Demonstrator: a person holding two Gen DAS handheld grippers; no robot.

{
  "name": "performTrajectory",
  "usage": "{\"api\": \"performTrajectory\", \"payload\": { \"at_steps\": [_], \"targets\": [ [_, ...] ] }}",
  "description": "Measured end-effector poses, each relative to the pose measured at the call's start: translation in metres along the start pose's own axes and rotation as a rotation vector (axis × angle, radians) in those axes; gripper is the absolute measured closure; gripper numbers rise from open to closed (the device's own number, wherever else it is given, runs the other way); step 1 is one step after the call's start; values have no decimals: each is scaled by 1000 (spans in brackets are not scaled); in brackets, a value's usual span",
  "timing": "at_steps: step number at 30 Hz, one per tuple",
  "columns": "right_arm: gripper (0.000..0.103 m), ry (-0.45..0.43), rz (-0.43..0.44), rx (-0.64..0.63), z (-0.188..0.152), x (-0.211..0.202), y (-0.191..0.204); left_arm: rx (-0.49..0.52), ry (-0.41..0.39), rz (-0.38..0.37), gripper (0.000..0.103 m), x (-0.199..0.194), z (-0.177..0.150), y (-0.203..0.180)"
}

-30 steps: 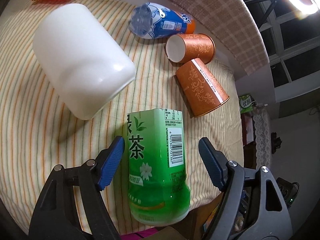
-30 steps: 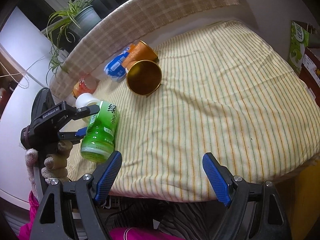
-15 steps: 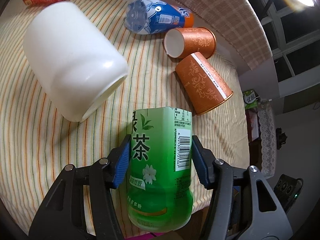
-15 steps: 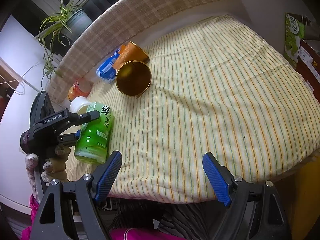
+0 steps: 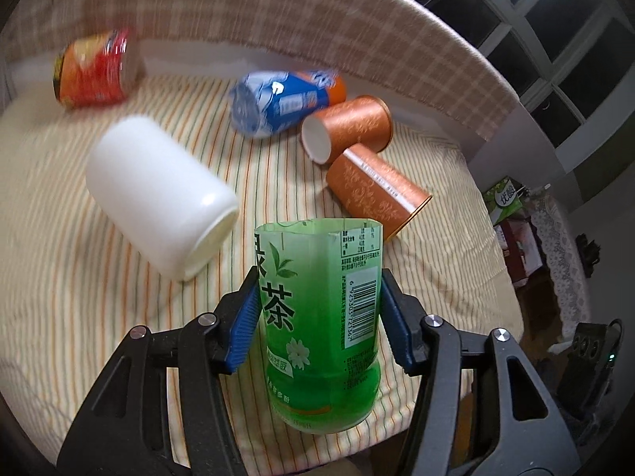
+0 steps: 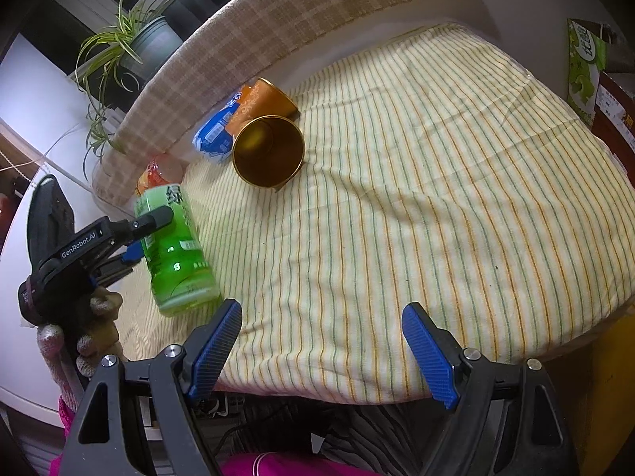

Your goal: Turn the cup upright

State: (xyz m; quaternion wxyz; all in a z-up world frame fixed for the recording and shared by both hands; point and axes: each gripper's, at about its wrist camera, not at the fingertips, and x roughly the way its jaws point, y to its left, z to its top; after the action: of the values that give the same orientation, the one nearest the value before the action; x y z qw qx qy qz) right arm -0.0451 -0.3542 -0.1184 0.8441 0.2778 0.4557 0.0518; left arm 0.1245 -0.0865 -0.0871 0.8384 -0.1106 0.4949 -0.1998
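Note:
My left gripper [image 5: 319,323] is shut on a green cup cut from a tea bottle [image 5: 319,317], blue pads pressing its two sides. The cup is tilted, open end pointing away and raised off the striped cloth. In the right wrist view the green cup [image 6: 174,254] stands tilted at the table's left edge, with the left gripper [image 6: 149,234] on it. My right gripper [image 6: 321,349] is open and empty over the near edge of the table.
A white cup [image 5: 158,194], two orange paper cups [image 5: 377,190] [image 5: 345,131], a blue bottle [image 5: 278,99] and a red can [image 5: 95,71] lie on their sides on the striped tablecloth [image 6: 436,198]. A checked backrest [image 5: 278,20] runs behind. A plant [image 6: 131,43] stands far left.
My left gripper closed on the green cup, then lifted and tipped it so its open end rises. The right gripper has held nearly still.

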Motion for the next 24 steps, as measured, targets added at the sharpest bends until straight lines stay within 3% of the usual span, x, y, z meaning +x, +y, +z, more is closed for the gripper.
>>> {"api": "performTrajectory", "payload": {
  "at_steps": [11,24],
  "targets": [
    [18,2,2,9,0,-1,-2,178,-167,166,46,-3,2,-31],
    [18,8,-8,17,1,1,-3,190,-210,150,46,5,-7,-29]
  ]
}}
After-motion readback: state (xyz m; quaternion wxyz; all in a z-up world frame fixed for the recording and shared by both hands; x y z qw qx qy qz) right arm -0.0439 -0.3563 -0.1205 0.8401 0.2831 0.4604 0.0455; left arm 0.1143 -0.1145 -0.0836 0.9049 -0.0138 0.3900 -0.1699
